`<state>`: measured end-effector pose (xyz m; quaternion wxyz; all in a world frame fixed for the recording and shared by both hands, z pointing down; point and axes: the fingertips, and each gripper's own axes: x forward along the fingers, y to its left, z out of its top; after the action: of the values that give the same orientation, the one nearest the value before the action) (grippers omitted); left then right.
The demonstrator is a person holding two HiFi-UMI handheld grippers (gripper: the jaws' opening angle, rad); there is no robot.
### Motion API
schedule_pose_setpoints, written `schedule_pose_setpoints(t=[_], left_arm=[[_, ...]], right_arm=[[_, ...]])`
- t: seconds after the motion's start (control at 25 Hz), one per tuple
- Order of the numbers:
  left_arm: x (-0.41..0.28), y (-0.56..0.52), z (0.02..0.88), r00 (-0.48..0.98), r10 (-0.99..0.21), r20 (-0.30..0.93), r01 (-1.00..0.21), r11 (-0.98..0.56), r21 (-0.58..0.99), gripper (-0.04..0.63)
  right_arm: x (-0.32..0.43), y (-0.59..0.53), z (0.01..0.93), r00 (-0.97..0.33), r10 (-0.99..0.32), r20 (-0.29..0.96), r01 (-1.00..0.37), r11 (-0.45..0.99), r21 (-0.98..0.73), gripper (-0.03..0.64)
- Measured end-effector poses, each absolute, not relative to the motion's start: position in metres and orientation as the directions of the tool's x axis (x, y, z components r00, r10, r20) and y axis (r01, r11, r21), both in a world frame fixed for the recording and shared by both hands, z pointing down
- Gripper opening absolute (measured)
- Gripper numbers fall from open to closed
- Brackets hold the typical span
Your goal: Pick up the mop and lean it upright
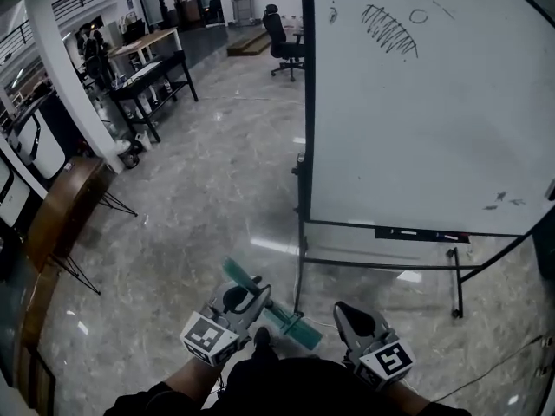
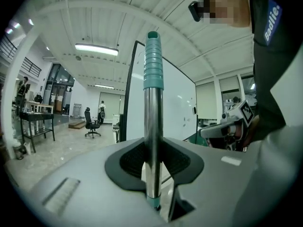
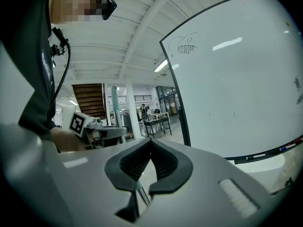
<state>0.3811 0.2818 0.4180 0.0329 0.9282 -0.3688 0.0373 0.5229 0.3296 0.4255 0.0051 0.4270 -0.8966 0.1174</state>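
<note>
The mop stands nearly upright, its teal head (image 1: 286, 321) on the floor just ahead of me. In the left gripper view its metal pole (image 2: 152, 141) runs up between the jaws to a ribbed teal grip (image 2: 154, 60). My left gripper (image 1: 253, 291) is shut on that pole, both pads pressing it. My right gripper (image 1: 343, 310) hangs to the right of the mop, apart from it, its pads (image 3: 163, 163) meeting at the tips with nothing between them. From the right gripper view, the left gripper (image 3: 102, 131) and the teal pole (image 3: 115, 103) show at the left.
A large whiteboard (image 1: 416, 102) on a black wheeled stand (image 1: 381, 267) rises close ahead on the right. Farther off are an office chair (image 1: 282, 42), black tables (image 1: 152, 81) at the left and a wooden panel (image 1: 61, 206). The floor is polished grey stone (image 1: 199, 189).
</note>
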Motion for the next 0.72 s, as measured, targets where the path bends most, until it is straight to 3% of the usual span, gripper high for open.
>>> schedule_pose_setpoints(t=[0.44, 0.72], left_arm=[[0.400, 0.329, 0.355, 0.738, -0.674, 0.032, -0.675, -0.738, 0.013, 0.109], [0.383, 0.336, 0.355, 0.694, -0.718, 0.054, -0.720, -0.694, 0.025, 0.109]], right_arm=[[0.512, 0.335, 0.427, -0.686, -0.721, 0.091, -0.720, 0.658, -0.220, 0.005], [0.492, 0.337, 0.440, -0.734, -0.674, 0.086, -0.667, 0.691, -0.279, 0.005]])
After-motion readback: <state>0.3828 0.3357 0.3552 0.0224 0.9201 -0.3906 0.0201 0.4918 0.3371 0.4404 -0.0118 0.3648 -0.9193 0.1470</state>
